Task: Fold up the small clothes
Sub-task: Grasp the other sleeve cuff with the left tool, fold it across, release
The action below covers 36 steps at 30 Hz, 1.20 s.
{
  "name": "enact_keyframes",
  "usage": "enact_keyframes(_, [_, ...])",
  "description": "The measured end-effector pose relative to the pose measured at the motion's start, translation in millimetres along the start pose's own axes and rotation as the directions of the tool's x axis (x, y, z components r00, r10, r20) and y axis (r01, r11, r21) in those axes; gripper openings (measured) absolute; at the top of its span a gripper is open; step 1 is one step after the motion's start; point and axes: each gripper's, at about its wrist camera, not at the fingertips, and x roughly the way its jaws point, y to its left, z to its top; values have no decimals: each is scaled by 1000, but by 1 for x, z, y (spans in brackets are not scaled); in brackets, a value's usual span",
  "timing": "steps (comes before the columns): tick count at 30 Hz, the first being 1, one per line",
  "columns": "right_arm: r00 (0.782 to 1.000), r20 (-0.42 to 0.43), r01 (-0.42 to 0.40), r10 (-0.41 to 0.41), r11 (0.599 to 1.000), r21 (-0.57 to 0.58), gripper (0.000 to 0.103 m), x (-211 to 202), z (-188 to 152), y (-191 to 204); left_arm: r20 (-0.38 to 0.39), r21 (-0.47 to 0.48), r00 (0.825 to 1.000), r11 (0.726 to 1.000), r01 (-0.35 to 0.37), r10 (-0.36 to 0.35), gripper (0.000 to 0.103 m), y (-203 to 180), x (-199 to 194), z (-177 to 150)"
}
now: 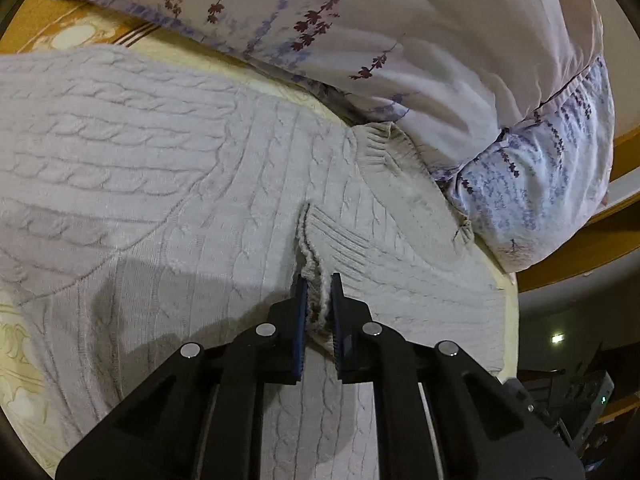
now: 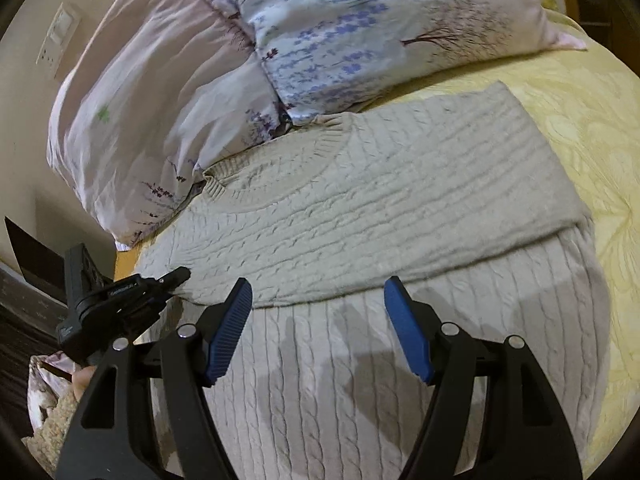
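A cream cable-knit sweater [image 1: 168, 168] lies spread on the bed, its ribbed collar against the pillows. My left gripper [image 1: 319, 285] is shut on a ribbed sweater edge [image 1: 318, 264], pinched between its blue pads. In the right wrist view the sweater [image 2: 380, 208] has one part folded across the body. My right gripper [image 2: 318, 296] is open and empty, just above the fold's edge. The left gripper [image 2: 176, 276] shows at the sweater's left edge in that view.
Floral pillows [image 1: 400, 52] [image 2: 280, 60] lie along the far side, touching the collar. A yellow patterned bedspread [image 2: 592, 128] lies under the sweater. The bed edge and dark room [image 1: 568, 380] are to the right of the left gripper. A wall with a switch plate [image 2: 60, 36] is at the left.
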Motion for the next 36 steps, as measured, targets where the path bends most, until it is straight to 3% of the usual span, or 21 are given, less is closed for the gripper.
enact_keyframes(3, [1000, -16, 26, -26, 999, -31, 70, 15, 7, 8, 0, 18, 1000, 1000, 4, -4, 11, -3, -3, -2])
enact_keyframes(8, [997, -57, 55, -56, 998, -26, 73, 32, 9, 7, 46, -45, 995, 995, 88, -85, 18, 16, -40, -3])
enact_keyframes(9, [997, -55, 52, -54, 998, -25, 75, 32, 8, 7, 74, -59, 993, 994, 97, -92, 22, 25, -56, -1])
enact_keyframes(11, [997, -58, 49, -50, 998, -27, 76, 31, 8, 9, 154, -111, 986, 991, 75, -57, 52, 54, -90, 2])
enact_keyframes(12, [997, -60, 45, -47, 999, -26, 76, 31, 8, 10, 186, -138, 982, 989, 61, -34, 55, 66, -102, 3])
enact_keyframes(14, [997, -64, 42, -44, 999, -24, 77, 30, 7, 11, 247, -225, 969, 974, 41, 16, 56, 104, -129, 5])
enact_keyframes(16, [997, -68, 39, -40, 999, -20, 77, 29, 6, 13, 284, -344, 955, 939, 14, 90, 56, 147, -151, 6])
enact_keyframes(20, [996, -82, 39, -40, 999, -22, 77, 29, 2, 17, 350, -504, 925, 862, 53, 148, 55, 208, -177, 8])
enact_keyframes(23, [995, -88, 43, -45, 999, -26, 77, 29, -2, 21, 379, -579, 912, 809, 100, 158, 55, 236, -182, 11])
enact_keyframes(26, [995, -83, 49, -52, 998, -35, 77, 26, -5, 24, 415, -613, 899, 774, 161, 141, 50, 253, -187, 16])
enact_keyframes(30, [995, -72, 63, -65, 998, -30, 77, 21, -7, 23, 442, -635, 886, 747, 197, 141, 47, 269, -193, 27])
enact_keyframes(36, [994, -58, 87, -88, 996, -9, 77, 15, -12, 18, 479, -678, 865, 688, 258, 148, 34, 295, -199, 37])
